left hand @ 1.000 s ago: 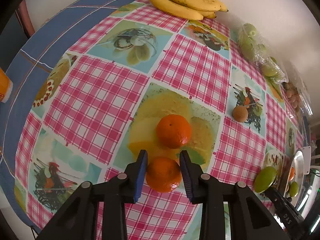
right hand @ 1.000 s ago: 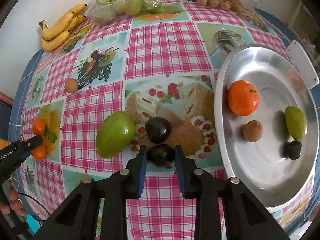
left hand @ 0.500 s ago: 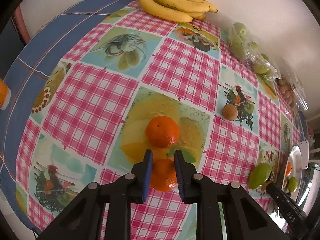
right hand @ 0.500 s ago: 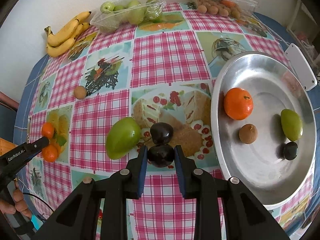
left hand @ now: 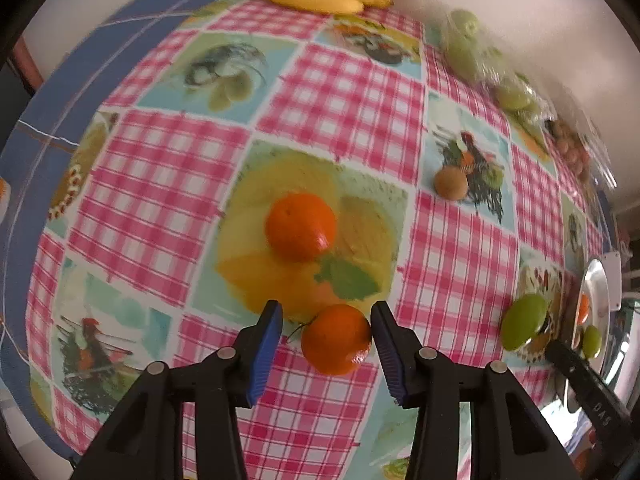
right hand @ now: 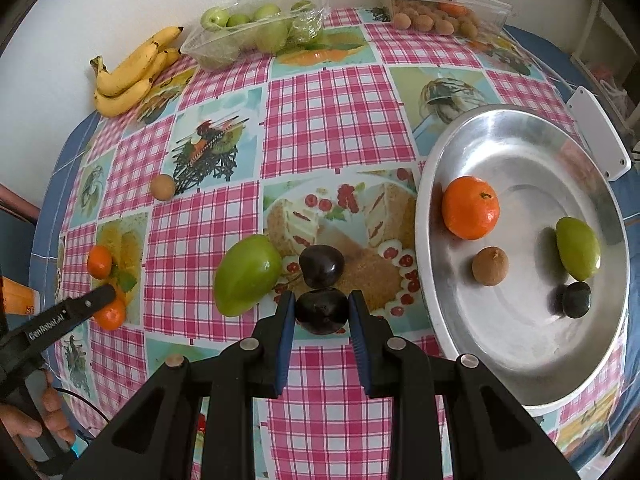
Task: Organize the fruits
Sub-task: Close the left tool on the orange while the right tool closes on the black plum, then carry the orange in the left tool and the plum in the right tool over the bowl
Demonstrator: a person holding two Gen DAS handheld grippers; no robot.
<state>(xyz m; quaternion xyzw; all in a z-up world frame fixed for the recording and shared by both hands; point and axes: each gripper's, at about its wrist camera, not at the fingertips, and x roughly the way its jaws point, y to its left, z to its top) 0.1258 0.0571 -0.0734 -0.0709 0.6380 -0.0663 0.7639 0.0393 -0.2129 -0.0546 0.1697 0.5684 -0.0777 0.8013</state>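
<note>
In the left wrist view a tangerine (left hand: 336, 338) lies on the checked tablecloth between the blue pads of my left gripper (left hand: 327, 307). Its jaws are opening: the left pad stands clear of the fruit and the right pad is at its edge. A second tangerine (left hand: 301, 226) sits just beyond. My right gripper (right hand: 321, 296) is shut on a dark plum (right hand: 321, 314), with another plum (right hand: 322, 266) right behind it and a green mango (right hand: 247, 274) to the left. The metal tray (right hand: 520, 392) at right holds a tangerine (right hand: 471, 207), a brown fruit (right hand: 490, 266), a green fruit (right hand: 578, 254) and a plum (right hand: 576, 300).
Bananas (right hand: 132, 72), a bag of green apples (right hand: 256, 32) and a clear box of small brown fruits (right hand: 436, 8) line the far edge by the wall. One small brown fruit (right hand: 163, 187) lies loose. A person's hand (right hand: 36, 424) holds the left gripper's handle.
The left jaws closed on the near tangerine, then spread apart; the fruit now lies loose between them. The right gripper has kept its grip on the plum.
</note>
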